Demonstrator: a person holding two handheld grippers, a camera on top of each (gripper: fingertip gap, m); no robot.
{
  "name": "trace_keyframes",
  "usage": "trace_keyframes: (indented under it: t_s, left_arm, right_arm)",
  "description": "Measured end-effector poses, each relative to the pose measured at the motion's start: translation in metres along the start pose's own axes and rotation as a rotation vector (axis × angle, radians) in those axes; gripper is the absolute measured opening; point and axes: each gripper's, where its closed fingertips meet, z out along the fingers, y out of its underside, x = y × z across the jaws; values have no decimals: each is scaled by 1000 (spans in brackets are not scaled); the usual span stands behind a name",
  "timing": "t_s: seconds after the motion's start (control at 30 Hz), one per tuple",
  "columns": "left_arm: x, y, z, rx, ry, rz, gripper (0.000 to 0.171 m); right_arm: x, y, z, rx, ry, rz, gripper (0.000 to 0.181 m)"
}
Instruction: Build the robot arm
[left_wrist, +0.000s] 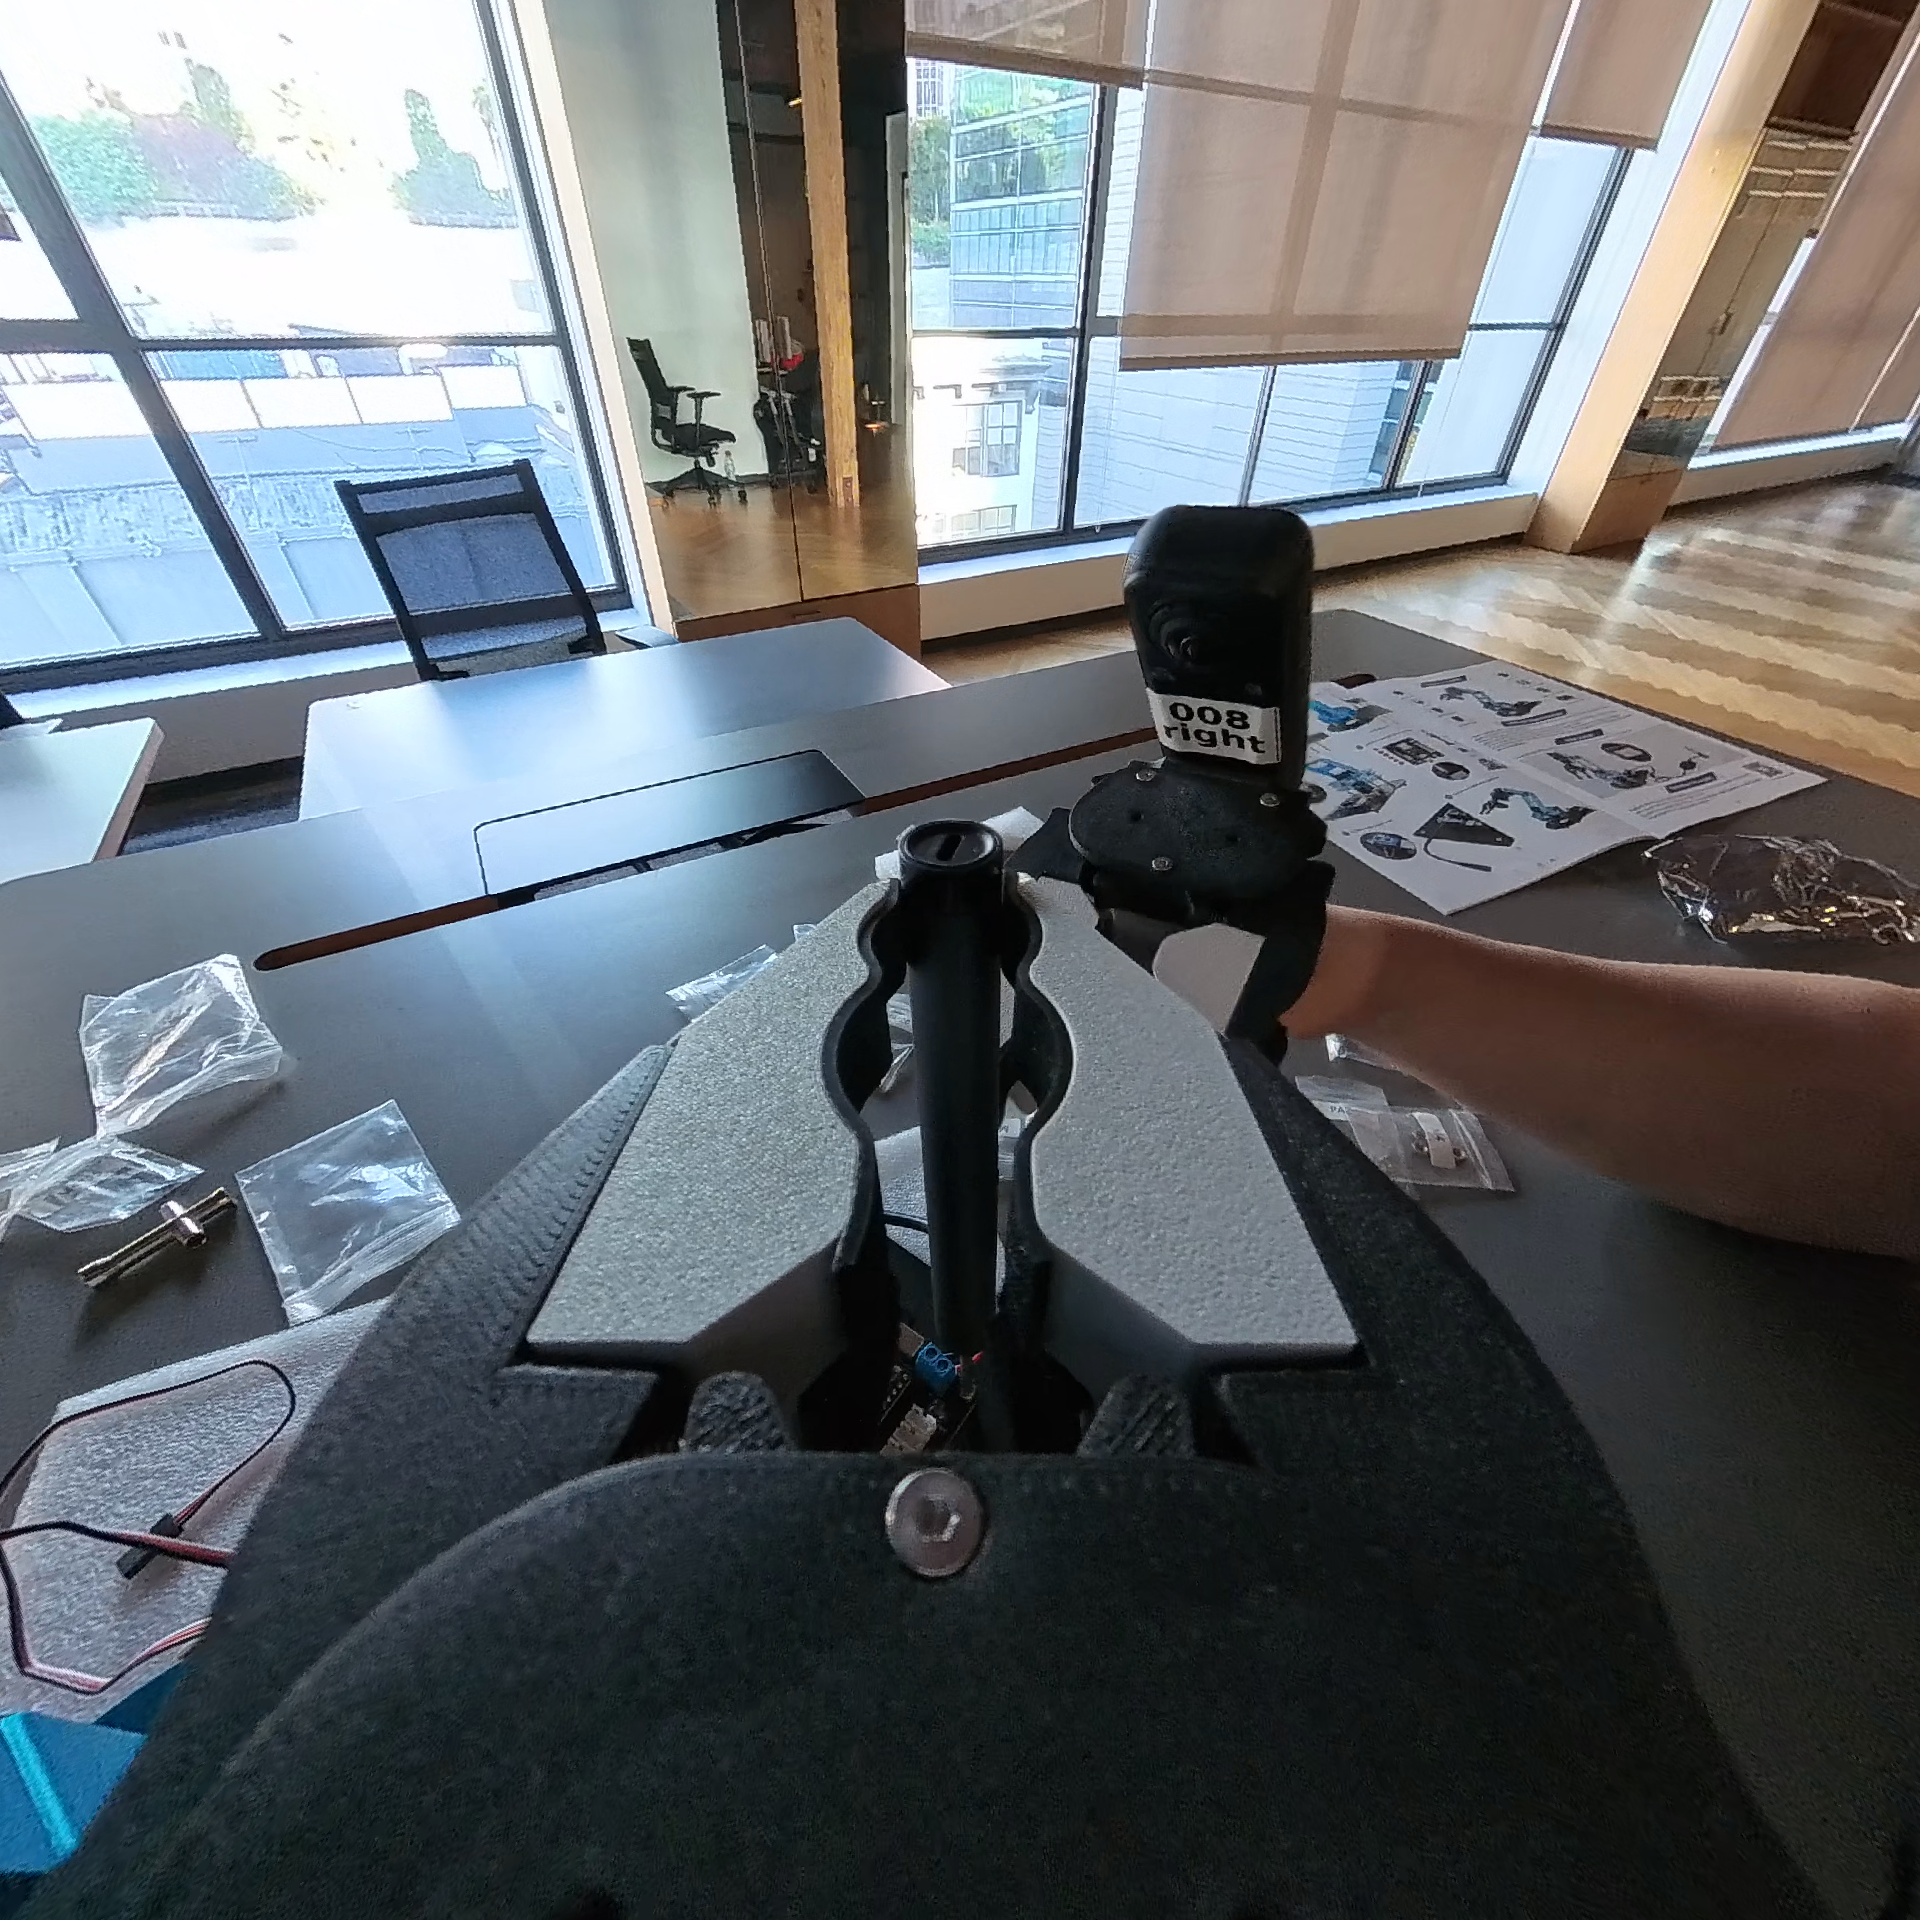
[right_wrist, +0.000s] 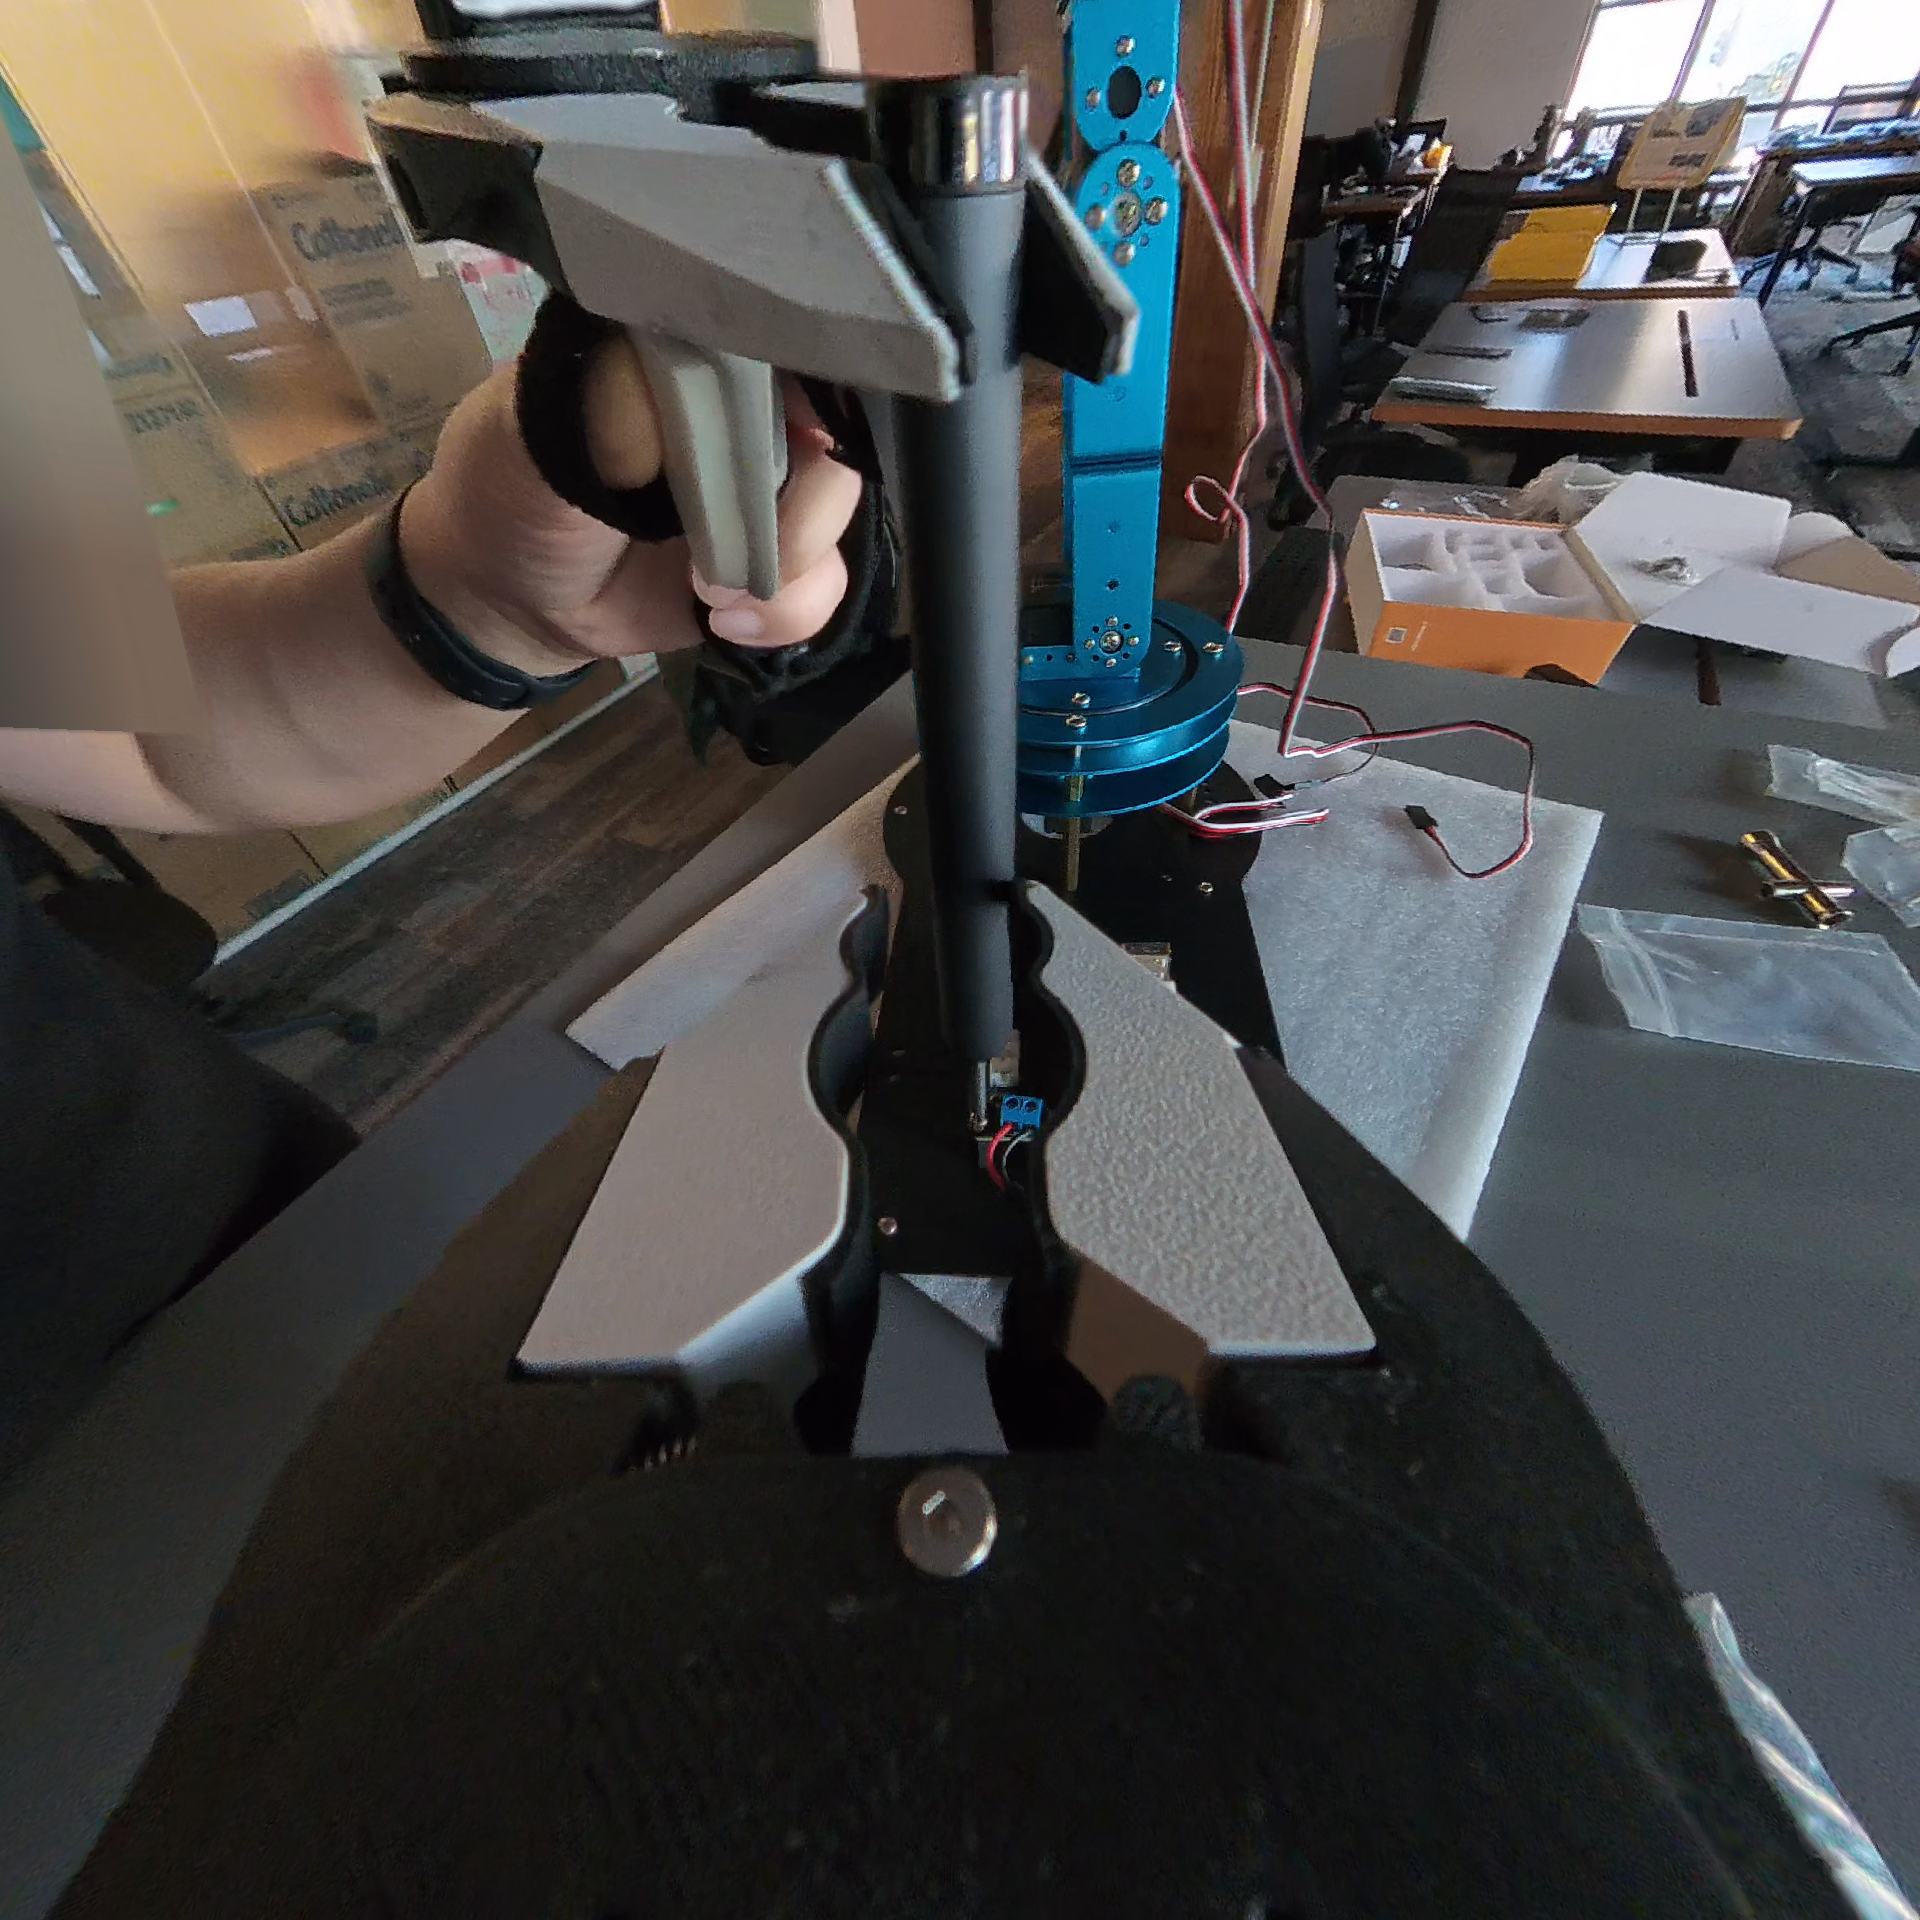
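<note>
My left gripper is shut on a black screwdriver and holds it upright. It also shows from the side in the right wrist view. The screwdriver has its metal tip down beside a small blue terminal block with red and black wires, on a circuit board on a black base plate. My right gripper is low over that plate, its jaws partly apart on either side of the board, with nothing between them. A blue metal robot arm stands on a blue turntable just behind.
A white foam sheet with red, black and white servo wires lies under the plate. A metal cross wrench, clear bags, an open manual, a foil bag and an open orange box are on the dark table. Tip to tip, the grippers are about 9 cm apart.
</note>
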Motion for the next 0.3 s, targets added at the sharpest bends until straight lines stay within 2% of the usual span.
trace_keyframes:
  t_s: [0.1,0.23,0.3]
  left_arm:
    - [-1,0,-1,2,-2,-6,15]
    - [-1,0,0,1,0,-6,15]
    - [-1,0,0,1,1,-6,15]
  right_arm:
    - [2,-6,-5,48,-5,17,9]
    - [7,-3,-4,34,28,7,23]
    - [4,-1,-2,24,16,5,22]
